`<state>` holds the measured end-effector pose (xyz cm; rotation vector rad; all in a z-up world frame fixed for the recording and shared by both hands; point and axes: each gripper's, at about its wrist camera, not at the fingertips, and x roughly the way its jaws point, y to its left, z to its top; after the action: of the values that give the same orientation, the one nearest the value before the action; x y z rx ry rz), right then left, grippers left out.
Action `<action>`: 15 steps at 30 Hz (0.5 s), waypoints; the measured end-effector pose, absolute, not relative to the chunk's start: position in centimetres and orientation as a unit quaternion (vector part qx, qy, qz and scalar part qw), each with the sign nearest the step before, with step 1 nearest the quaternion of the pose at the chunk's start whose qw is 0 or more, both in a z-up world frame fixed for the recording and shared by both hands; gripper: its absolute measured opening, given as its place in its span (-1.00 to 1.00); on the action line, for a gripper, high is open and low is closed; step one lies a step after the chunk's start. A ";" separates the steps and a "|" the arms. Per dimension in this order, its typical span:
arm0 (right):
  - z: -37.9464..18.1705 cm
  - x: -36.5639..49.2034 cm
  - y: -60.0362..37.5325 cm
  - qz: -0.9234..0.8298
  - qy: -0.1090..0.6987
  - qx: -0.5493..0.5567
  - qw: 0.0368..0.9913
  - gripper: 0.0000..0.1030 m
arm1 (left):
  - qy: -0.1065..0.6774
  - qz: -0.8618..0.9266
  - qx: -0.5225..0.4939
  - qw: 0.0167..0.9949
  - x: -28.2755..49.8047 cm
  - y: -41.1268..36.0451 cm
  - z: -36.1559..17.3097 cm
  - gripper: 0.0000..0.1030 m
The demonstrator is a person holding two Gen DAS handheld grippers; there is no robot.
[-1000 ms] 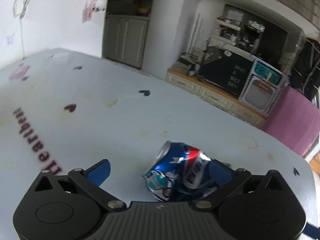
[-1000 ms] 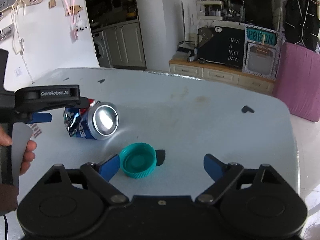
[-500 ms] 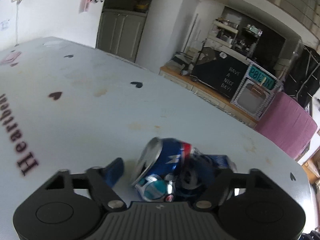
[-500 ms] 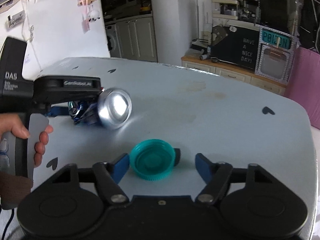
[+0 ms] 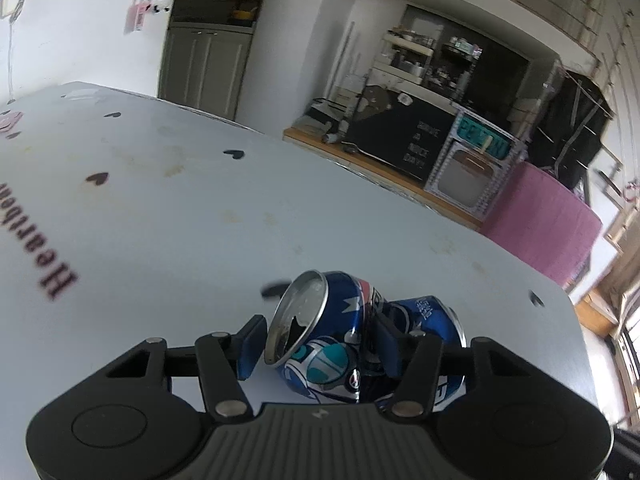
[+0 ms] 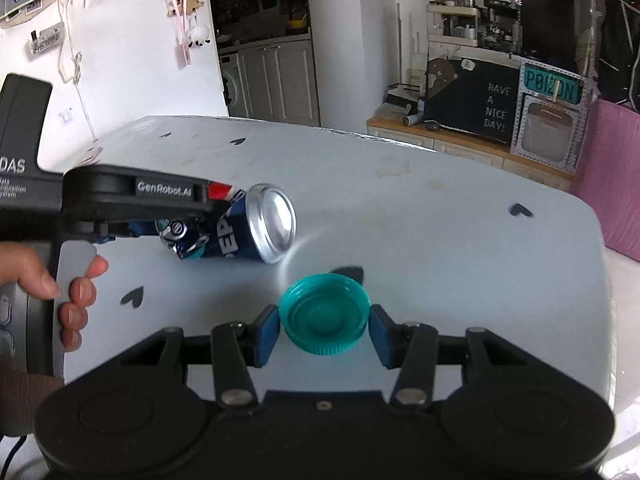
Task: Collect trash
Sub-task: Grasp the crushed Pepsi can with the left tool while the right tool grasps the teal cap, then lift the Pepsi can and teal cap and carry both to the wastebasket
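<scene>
In the left wrist view, the left claw (image 5: pixel 318 346) sits at the bottom centre of the frame, its jaws having just been closing. A crushed blue can (image 5: pixel 340 340) lies on its side between them on the pale surface (image 5: pixel 180 216); the right pad presses into the dent in the can's middle, and the left pad stands at the rim of its open end, so the claw looks clenched on the can.

In the right wrist view, the right claw (image 6: pixel 322 334) is at lower centre, its jaws also having just been closing. A teal cap (image 6: pixel 324 314) lies open side up between the blue pads, which touch its two sides, grasping it. At middle left, the left claw covers the crushed end of the can (image 6: pixel 256 226), whose silver base faces right. A hand (image 6: pixel 60 292) holds that claw's grip at the left edge.
</scene>
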<state>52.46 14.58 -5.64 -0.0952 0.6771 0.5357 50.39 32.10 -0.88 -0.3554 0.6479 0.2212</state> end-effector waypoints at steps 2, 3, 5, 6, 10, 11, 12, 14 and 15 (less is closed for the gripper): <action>-5.5 51.1 13.6 0.253 0.326 -0.041 0.910 -0.04 | 0.316 0.096 -0.169 0.929 48.5 31.3 -0.9 0.10; -5.4 50.3 13.1 0.248 0.326 -0.038 0.911 -0.04 | 0.316 0.090 -0.168 0.929 47.6 31.1 -1.0 0.10; -5.4 48.8 12.1 0.239 0.326 -0.032 0.914 -0.04 | 0.315 0.084 -0.167 0.930 45.8 30.7 -1.0 0.09; -5.4 47.9 11.6 0.235 0.326 -0.030 0.915 -0.04 | 0.313 0.082 -0.165 0.932 44.7 30.5 -1.0 0.09; -5.4 44.2 10.1 0.225 0.326 -0.022 0.918 -0.04 | 0.308 0.069 -0.167 0.934 40.1 29.9 -0.9 0.08; -5.4 43.2 9.6 0.222 0.329 -0.020 0.918 -0.04 | 0.307 0.067 -0.167 0.934 39.1 29.6 -0.8 0.08; -5.5 42.3 9.3 0.220 0.331 -0.019 0.918 -0.04 | 0.307 0.067 -0.165 0.935 37.9 29.2 -0.8 0.08; -5.6 40.1 8.7 0.215 0.334 -0.017 0.917 -0.04 | 0.307 0.065 -0.165 0.935 35.7 28.7 -0.7 0.08; -5.7 39.2 8.5 0.214 0.336 -0.017 0.917 -0.04 | 0.306 0.065 -0.167 0.935 34.5 28.5 -0.7 0.08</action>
<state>39.21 8.47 -5.67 -0.0354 0.6921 0.4404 34.48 28.48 -0.68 -0.3423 0.6262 0.1321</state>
